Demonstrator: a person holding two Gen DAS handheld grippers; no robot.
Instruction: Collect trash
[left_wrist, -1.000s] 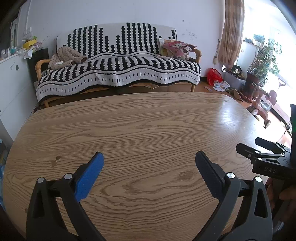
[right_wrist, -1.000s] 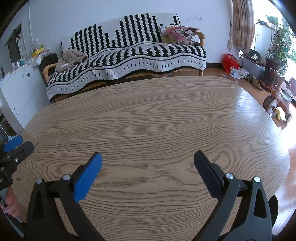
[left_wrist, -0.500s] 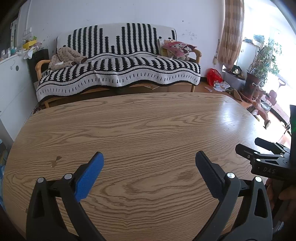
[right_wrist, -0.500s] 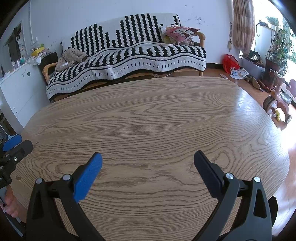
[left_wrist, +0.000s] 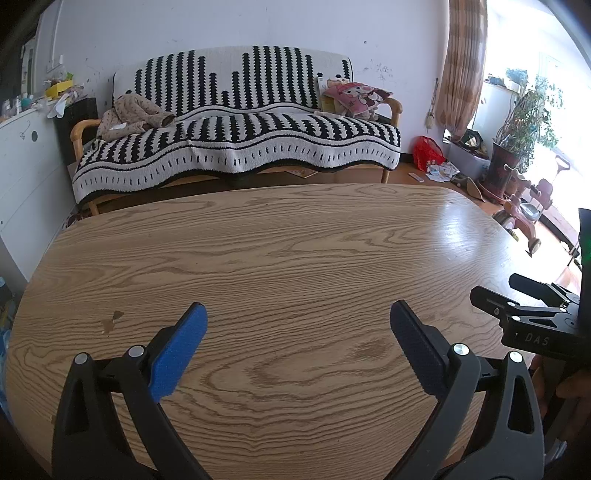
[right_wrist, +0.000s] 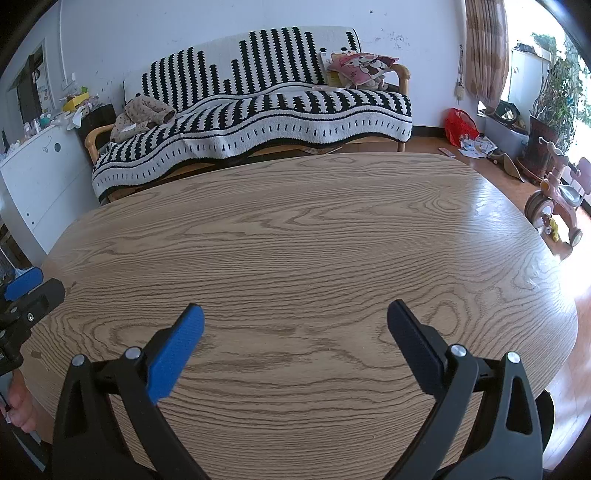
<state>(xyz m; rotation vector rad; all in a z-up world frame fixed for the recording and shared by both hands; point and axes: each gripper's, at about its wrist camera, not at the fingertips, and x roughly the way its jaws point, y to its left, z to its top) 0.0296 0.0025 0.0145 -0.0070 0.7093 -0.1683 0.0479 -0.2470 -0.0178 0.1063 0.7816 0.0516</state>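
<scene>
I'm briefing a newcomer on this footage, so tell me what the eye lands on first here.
First comes the wide wooden table filling the foreground, with the left gripper and right gripper held open above it, nothing between their fingers. Behind the table stands a sofa under a bold black-and-white striped blanket, a pink cartoon cushion at its right end. On the floor to the right lie a red bag and scattered papers.

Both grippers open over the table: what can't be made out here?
- Table near edge: both views, hidden behind the left gripper and right gripper.
- Scraps on the floor by the red bag: too small to identify.
- Right gripper in the left view: cut off by the edge.
</scene>
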